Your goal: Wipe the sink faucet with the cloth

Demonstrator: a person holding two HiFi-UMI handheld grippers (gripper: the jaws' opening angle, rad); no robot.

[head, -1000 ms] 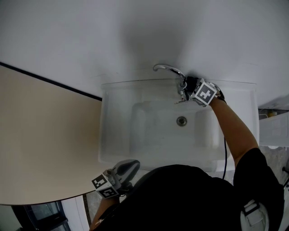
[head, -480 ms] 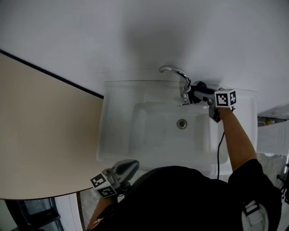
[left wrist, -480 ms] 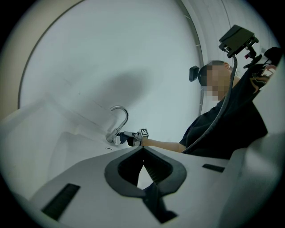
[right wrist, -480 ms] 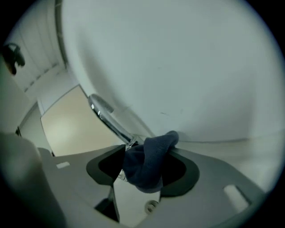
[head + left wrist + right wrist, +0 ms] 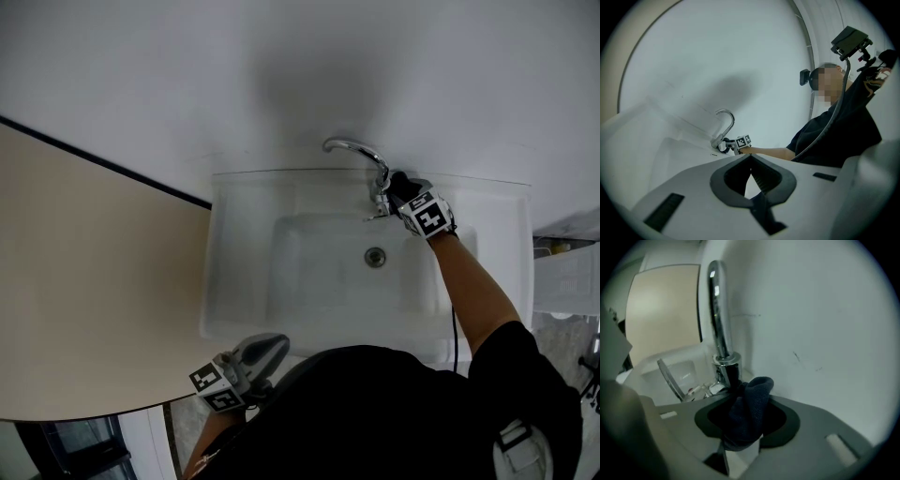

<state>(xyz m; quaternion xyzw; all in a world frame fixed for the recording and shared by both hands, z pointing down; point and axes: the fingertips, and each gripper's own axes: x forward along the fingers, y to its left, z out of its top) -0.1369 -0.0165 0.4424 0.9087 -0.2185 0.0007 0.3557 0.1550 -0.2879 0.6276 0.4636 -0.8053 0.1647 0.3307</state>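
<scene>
Moved back to the faucet point(image 5: 361, 152) base, right gripper point(image 5: 403, 192), jaws just closing, clamps the cloth point(image 5: 749, 411); white sink point(image 5: 234, 281); chrome faucet upright on back rim, spout arching left; left gripper point(image 5: 267, 349) closed, empty, at front rim; cloth dark, bunched.

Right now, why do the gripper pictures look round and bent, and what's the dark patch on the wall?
Left and right gripper views: wide-angle lens bends lines, blackens corners. Head view: the patch is a soft shadow on the wall above the faucet.

Dark bunched cloth point(image 5: 747, 408) beside the chrome faucet point(image 5: 718, 310) base.
</scene>
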